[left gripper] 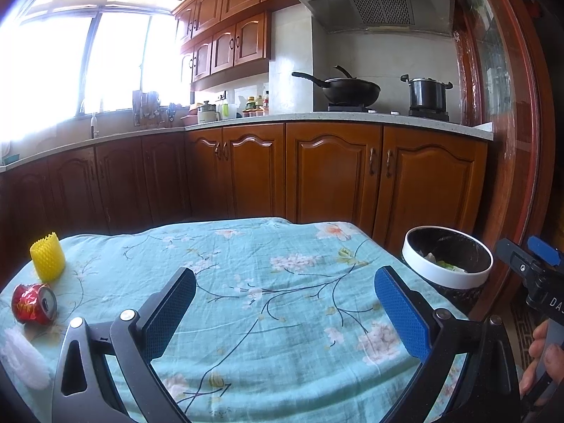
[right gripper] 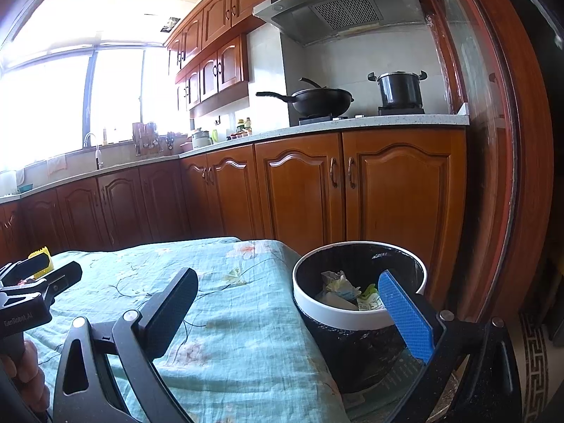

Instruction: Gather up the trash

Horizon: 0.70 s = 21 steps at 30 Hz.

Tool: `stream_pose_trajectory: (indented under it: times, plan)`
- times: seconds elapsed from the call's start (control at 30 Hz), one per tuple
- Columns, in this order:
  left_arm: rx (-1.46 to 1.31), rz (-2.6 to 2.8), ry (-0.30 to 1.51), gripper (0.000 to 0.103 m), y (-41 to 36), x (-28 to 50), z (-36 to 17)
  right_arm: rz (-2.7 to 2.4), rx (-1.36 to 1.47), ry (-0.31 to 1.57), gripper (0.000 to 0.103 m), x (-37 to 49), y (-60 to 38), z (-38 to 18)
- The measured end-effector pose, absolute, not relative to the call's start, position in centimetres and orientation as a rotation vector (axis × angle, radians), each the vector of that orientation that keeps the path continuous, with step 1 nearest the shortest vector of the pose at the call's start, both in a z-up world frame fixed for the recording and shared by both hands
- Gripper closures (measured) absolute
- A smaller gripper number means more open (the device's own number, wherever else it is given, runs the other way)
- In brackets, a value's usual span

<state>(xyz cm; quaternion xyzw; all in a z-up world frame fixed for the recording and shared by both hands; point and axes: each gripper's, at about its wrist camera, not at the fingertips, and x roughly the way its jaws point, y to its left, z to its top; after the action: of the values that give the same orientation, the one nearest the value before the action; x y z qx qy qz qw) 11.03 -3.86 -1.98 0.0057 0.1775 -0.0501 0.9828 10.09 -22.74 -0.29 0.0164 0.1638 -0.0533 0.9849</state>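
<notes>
**Trash items on cloth-covered surface; both grippers empty**

1. Left gripper (left gripper: 285,303): jaws spread wide, nothing between them, held over the near middle of the surface (left gripper: 282,246), which is draped in a teal floral cloth.
2. White foam netting (left gripper: 23,359): at the near left edge of the surface, left of the left gripper and well apart from it.
3. Crushed red can (left gripper: 34,304): lying on its side just behind the netting, its top end facing right.
4. Yellow foam sleeve (left gripper: 47,256): standing upright just behind the can, near the far left corner.
5. Right gripper (right gripper: 287,303): jaws spread wide and empty; one finger over the right edge of the cloth, the blue finger in front of the bin's rim.
6. Trash bin (right gripper: 359,312): round, white rim, black liner, standing off the right edge of the surface; crumpled paper and wrappers (right gripper: 347,290) lie inside.
7. Kitchen cabinets (left gripper: 331,172): beyond, with a wok (left gripper: 349,90) and pot (left gripper: 427,93) on the stove.
</notes>
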Motion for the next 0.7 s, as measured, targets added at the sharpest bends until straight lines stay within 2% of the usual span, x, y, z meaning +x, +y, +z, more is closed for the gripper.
stream_pose_trajectory:
  times: [0.7]
  plan:
    - [0.016,-0.104,0.357,0.001,-3.76,11.15,-2.0,-0.094,0.032,0.314,0.0,9.97,-22.47,-0.09]
